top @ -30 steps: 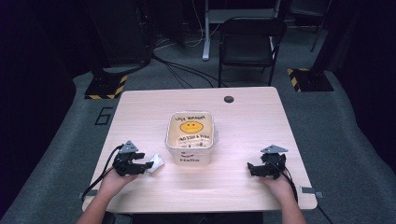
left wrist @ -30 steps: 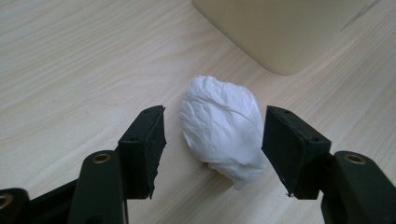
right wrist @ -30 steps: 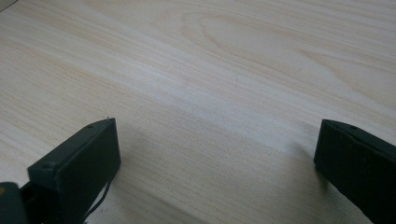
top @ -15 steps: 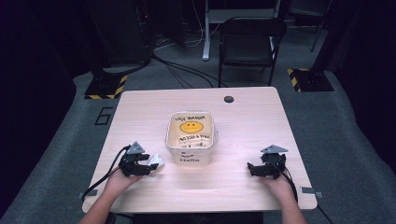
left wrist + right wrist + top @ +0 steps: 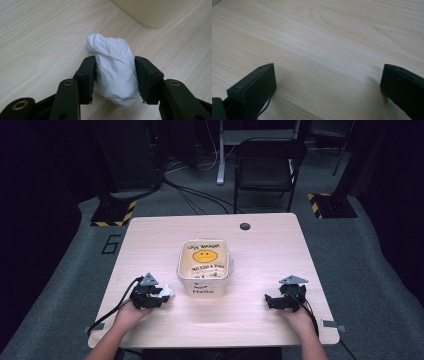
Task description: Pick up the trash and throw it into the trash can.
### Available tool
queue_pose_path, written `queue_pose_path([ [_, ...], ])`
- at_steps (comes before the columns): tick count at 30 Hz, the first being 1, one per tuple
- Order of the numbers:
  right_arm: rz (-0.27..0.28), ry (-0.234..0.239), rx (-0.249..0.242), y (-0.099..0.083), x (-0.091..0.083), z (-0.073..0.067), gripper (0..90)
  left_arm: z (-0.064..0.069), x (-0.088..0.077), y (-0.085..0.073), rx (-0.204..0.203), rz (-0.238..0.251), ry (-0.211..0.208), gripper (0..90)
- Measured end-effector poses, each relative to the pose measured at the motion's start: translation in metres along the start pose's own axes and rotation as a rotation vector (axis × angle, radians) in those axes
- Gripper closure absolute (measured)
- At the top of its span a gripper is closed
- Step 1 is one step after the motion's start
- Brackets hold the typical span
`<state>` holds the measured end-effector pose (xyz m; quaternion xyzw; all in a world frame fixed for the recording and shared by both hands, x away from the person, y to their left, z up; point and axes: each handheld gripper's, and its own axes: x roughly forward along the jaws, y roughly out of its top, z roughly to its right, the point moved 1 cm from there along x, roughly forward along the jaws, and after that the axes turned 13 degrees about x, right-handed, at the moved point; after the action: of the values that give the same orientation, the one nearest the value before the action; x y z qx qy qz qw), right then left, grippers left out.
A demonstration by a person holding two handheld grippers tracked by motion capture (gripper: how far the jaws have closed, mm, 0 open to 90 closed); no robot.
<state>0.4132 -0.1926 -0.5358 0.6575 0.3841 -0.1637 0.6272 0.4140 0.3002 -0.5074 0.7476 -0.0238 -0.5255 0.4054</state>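
Wad of crumpled white tissue (image 5: 113, 72), which we logged pinched between the jaws of the left gripper (image 5: 161, 296), low over the table (image 5: 260, 245). Cream tub (image 5: 204, 267) stood just ahead of those jaws. Right gripper (image 5: 328, 87): jaws spread, nothing between them. Risk, as we judged it: the soft wad could compress and slip free, or snag the tub wall.

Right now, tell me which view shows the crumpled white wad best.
The left gripper view: the white wad sits large between the left gripper's two jaws, which press its sides, creases plain. The high view shows it as a small white patch at that gripper's tip, beside the bin. The right gripper view gives bare tabletop.
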Motion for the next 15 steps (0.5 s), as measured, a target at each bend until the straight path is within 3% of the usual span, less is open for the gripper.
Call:
queue_pose_path([
  [2, 0.0, 0.0, 0.0, 0.0, 0.0, 0.0, 0.0, -0.002, -0.002, 0.0, 0.016, -0.003, 0.005, 53.8],
  [6, 0.0, 0.0, 0.0, 0.0, 0.0, 0.0, 0.0, -0.007, -0.009, 0.001, 0.003, 0.015, 0.003, 54.9],
  [12, 0.0, 0.0, 0.0, 0.0, 0.0, 0.0, 0.0, -0.01, -0.019, 0.006, 0.018, 0.018, 0.013, 55.8],
  [15, 0.001, 0.001, 0.006, 0.0, 0.0, -0.001, 0.0, -0.015, -0.028, 0.01, -0.005, 0.015, 0.017, 56.2],
])
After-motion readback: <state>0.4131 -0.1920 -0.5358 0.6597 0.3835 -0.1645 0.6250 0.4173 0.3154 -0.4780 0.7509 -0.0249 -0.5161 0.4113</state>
